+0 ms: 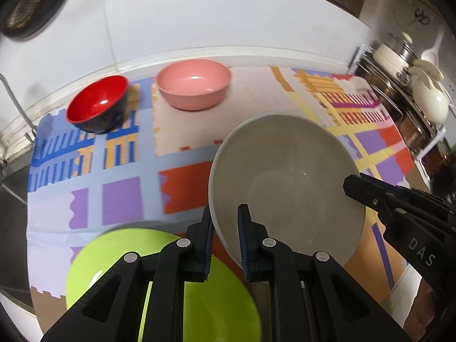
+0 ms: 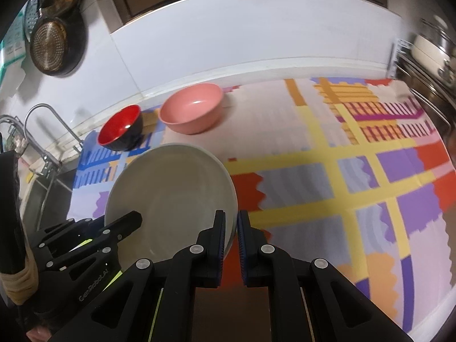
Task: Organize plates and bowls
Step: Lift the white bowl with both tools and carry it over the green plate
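Large grey bowl [image 1: 287, 182] gripped on two opposite sides and carried tilted above a patterned mat [image 1: 119, 193]. Left gripper [image 1: 226, 228] clenched on the bowl's rim at about 7 o'clock in the left wrist view, one finger inside the bowl, the other outside. Right gripper [image 2: 231, 235] clamped on the rim at about 4 o'clock of the bowl in the right wrist view, wall of the bowl pinched between the pads; same gripper seen entering the left wrist view from 3 o'clock, its tip on the bowl's edge. Green plate [image 1: 199, 299] flat on the mat at 7 o'clock of the grey bowl in the left wrist view, partly hidden behind the left gripper's fingers. Pink bowl [image 1: 193, 84] upright at 11 o'clock, near the mat's far edge by the white wall [image 1: 228, 17]. Red and black bowl [image 1: 98, 104] just beside the pink one, at its 9 o'clock, apart from it. Faucet [image 2: 42, 131] at 9 o'clock in the right wrist view. Dark pan [image 2: 57, 45] hanging on the wall at 10 o'clock there. Rack of pots and white ladles [image 1: 413, 85] at 2 o'clock in the left wrist view.
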